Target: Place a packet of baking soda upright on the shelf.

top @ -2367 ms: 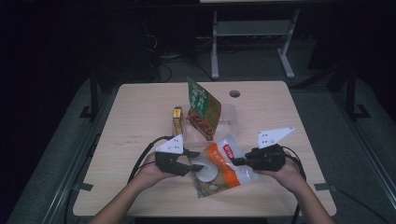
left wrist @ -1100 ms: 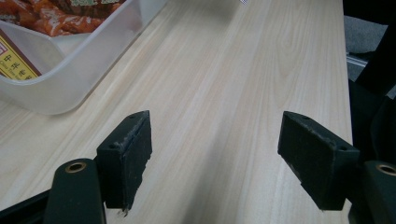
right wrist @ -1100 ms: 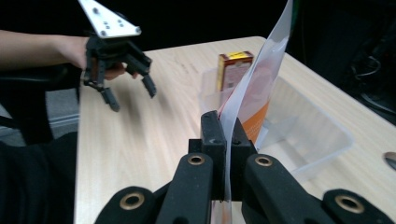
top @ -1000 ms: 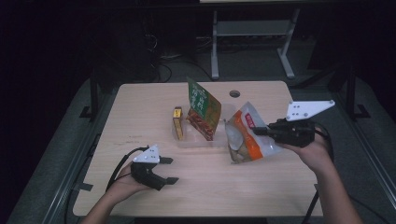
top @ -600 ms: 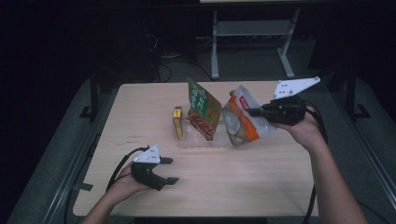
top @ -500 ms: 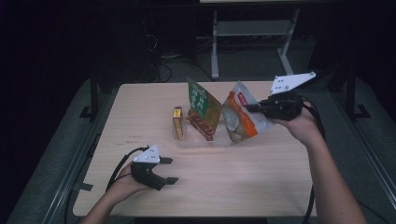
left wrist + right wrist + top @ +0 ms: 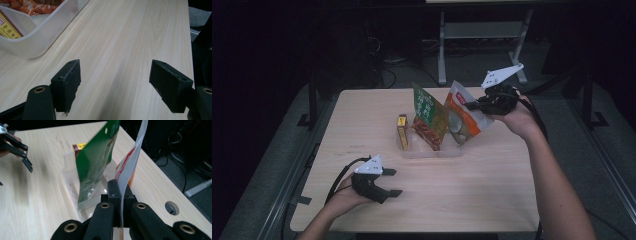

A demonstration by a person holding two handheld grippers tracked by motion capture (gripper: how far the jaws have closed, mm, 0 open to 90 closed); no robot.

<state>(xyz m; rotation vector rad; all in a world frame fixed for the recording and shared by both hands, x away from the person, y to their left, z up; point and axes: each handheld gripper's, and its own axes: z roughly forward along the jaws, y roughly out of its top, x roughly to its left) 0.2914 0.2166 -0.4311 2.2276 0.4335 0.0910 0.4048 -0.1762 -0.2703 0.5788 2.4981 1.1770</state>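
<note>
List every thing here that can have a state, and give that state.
Right gripper: shut on the orange pouch.
Orange pouch: held tilted over the clear tray.
Left gripper: open, holding nothing.
Green pouch: upright in the tray.
Yellow box: standing in the tray.
Clear tray: on the table.

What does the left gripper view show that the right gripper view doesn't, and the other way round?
Left gripper view alone: the left gripper's own jaws, spread wide over bare wood with nothing between them.

Right gripper view alone: the right gripper shut on the edge of the orange snack bag, the green pouch standing in the bin beside it, and a round hole in the tabletop.

Shared: the clear plastic bin, the yellow box inside it, and the wooden table.
</note>
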